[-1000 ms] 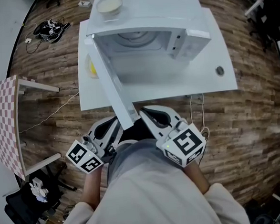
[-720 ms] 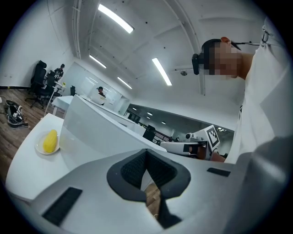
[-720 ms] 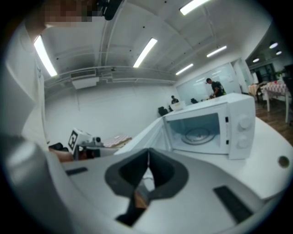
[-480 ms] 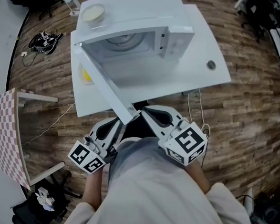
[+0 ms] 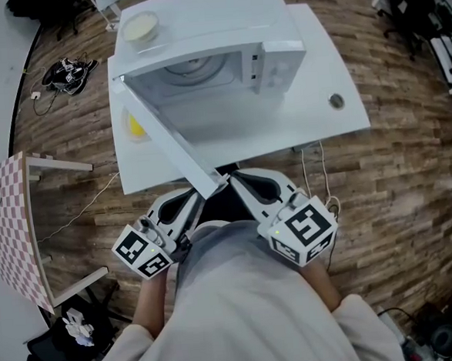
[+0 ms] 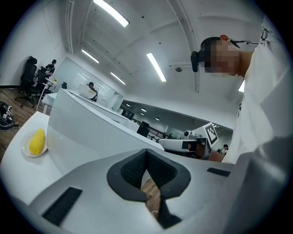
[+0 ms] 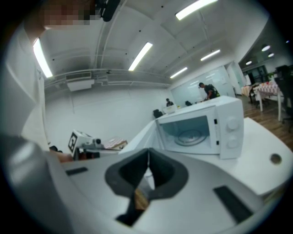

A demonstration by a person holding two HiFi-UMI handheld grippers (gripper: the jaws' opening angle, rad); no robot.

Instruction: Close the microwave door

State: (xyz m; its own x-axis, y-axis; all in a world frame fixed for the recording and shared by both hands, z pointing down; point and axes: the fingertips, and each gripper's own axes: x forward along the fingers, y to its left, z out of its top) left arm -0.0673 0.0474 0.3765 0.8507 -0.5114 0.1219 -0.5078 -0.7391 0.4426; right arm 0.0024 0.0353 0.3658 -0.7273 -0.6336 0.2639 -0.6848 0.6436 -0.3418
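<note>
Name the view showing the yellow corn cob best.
Left gripper view: the yellow corn cob shows whole, on a plate. Head view gives only a yellow patch by the microwave door; right gripper view, nothing.

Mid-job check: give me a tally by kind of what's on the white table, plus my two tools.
Microwave: 1
Bowl: 1
Plate: 1
Corn cob: 1
Small round disc: 1
Tools: 2, left tool and right tool
Total: 7
</note>
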